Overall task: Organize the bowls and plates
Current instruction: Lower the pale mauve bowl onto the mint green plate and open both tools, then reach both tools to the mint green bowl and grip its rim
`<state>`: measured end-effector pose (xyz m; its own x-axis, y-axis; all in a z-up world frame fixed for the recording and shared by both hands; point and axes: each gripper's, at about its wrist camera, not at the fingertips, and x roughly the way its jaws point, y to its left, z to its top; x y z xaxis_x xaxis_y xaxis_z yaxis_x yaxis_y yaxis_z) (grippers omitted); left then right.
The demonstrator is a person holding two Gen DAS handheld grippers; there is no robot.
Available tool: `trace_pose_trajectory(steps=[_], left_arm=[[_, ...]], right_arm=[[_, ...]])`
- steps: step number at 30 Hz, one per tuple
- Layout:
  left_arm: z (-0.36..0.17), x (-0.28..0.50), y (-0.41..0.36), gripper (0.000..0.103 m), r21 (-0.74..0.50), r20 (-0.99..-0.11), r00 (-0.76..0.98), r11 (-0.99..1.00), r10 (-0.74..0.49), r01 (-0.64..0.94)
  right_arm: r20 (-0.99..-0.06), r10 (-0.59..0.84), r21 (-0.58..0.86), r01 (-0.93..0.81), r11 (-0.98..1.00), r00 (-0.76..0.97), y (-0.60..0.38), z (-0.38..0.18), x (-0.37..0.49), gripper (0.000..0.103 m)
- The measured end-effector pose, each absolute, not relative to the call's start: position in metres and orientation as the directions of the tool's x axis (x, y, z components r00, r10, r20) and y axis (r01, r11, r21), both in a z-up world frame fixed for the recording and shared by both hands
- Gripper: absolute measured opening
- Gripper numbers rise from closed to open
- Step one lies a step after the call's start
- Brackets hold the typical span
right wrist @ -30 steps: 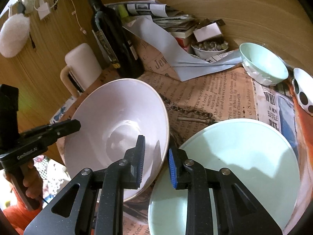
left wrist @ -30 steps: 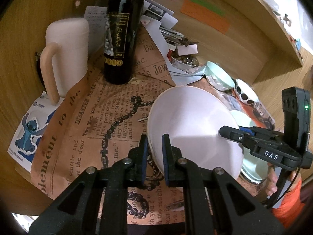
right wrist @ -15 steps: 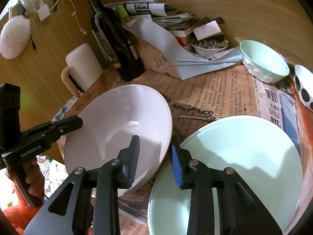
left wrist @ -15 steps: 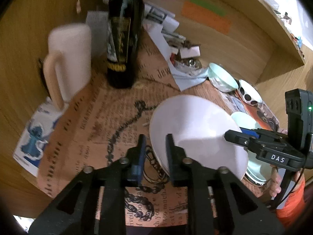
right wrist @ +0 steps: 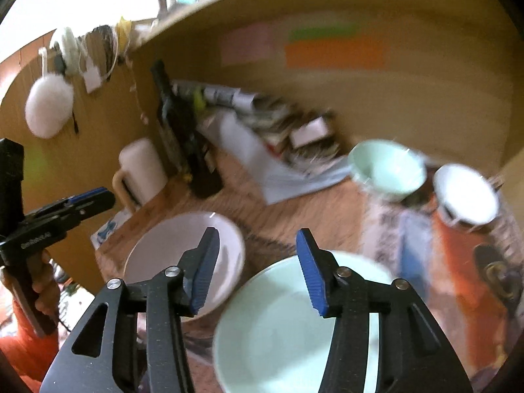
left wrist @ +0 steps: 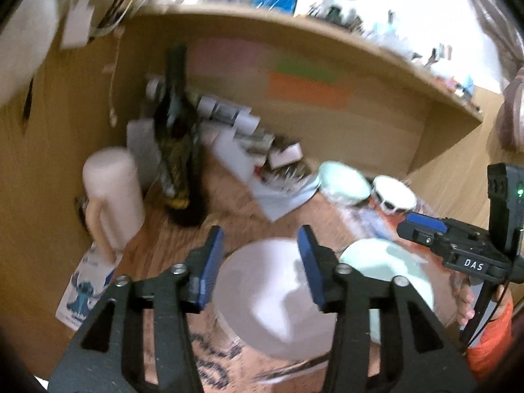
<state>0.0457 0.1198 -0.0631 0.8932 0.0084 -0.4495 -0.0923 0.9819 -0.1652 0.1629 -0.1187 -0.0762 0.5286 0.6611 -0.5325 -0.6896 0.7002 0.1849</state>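
- The left claw stands about half open with its jaws spreading; nothing is between its blue pads, and the wide pale pink ceramic bowl lies below it on the table.
- The right claw is likewise about half open and widening, gripping nothing, above the gap between the pink bowl and the large pale green round plate.
- A second ago both claws were pinched on the pink bowl's rim and held it tilted; now it sits flat on the newspaper-covered table, just beside the green plate, and both claws are lifted clear.
- Counted: two claws; one pink bowl; one green plate; one small mint-green bowl; one white bowl with dark spots, next to the mint one at the back.
- Further out: one dark glass wine bottle and one cream mug with a handle, both blurred.
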Motion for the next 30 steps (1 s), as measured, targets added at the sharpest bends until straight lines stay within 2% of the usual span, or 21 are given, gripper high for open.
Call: trace_pose_trajectory(steps=[3,7,10,15,26,30], left_arm=[[-0.048,0.051,0.108,0.058,-0.169,-0.414,0.91,0.983,-0.01,-0.066],[-0.029,0.069,0.091,0.076,-0.177,-0.381,0.924,0.983,-0.02,-0.052],[-0.024,0.089,0.077,0.084,-0.156,-0.373,0.928,0.985,0.005,-0.068],[-0.025,0.125,0.056,0.084,-0.128,-0.411,0.911,0.989,0.015,-0.074],[-0.061,0.224,0.032,0.084,-0.111,-0.566,0.824,0.993,-0.034,-0.035],[-0.077,0.251,0.03,0.084,-0.091,-0.614,0.788,0.996,-0.043,-0.016]], right_arm=[[-0.491,0.647,0.171,-0.664,0.728,0.583,-0.137,-0.064,0.171,0.053],[-0.466,0.626,0.185,-0.624,0.76,0.625,-0.158,-0.058,0.192,0.054],[-0.469,0.596,0.19,-0.584,0.789,0.652,-0.168,-0.06,0.212,0.054],[-0.519,0.546,0.206,-0.524,0.826,0.657,-0.174,-0.076,0.254,0.054],[-0.66,0.483,0.271,-0.417,0.867,0.576,-0.165,-0.125,0.346,0.054],[-0.691,0.475,0.326,-0.351,0.878,0.545,-0.169,-0.142,0.372,0.043]])
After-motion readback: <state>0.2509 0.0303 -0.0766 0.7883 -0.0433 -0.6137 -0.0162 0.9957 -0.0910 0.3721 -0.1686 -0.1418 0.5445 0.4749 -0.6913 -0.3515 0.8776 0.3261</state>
